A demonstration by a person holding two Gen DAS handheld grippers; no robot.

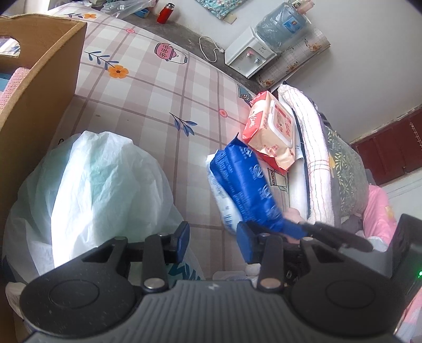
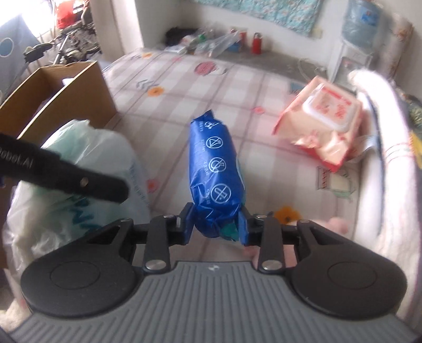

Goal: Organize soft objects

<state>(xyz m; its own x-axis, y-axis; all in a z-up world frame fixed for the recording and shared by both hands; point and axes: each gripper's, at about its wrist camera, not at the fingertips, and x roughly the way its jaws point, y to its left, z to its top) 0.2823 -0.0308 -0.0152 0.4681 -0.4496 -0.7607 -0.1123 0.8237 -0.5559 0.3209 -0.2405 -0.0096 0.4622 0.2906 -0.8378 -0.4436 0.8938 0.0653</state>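
Blue pack: a soft blue plastic-wrapped pack (image 2: 215, 174) printed with white round symbols is seen at the centre of the right wrist view, held off the bed and pointing away from the camera; in the left wrist view it (image 1: 245, 182) sits right of centre, tilted.
Right claw: the right claw (image 2: 215, 224) is clamped on the near end of the blue pack, one blue pad (image 2: 187, 220) pressed to each side of the crumpled wrapper.
Left claw: the left claw (image 1: 212, 241) is seen with its pads apart and nothing gripped between them, at the lower middle of its own view; its dark arm crosses the left of the right wrist view.
White bag: a bulging white plastic bag (image 1: 105, 190) is seen at the lower left of the left wrist view, just beside the cardboard box; it (image 2: 79, 179) also fills the lower left of the right wrist view.
Cardboard box: an open brown box (image 1: 44, 79) stands at the upper left.
Wipes pack: an orange and cream pack (image 2: 324, 124) with a hard flip lid leans against the rolled white bedding (image 2: 390, 163) at the right.
Bed: a checked sheet (image 1: 158, 105) with flower and teapot prints is spread under everything.
Background: a red bottle (image 1: 164, 13) stands on the floor at the top; a water dispenser (image 1: 253, 52) is seen at the upper right.
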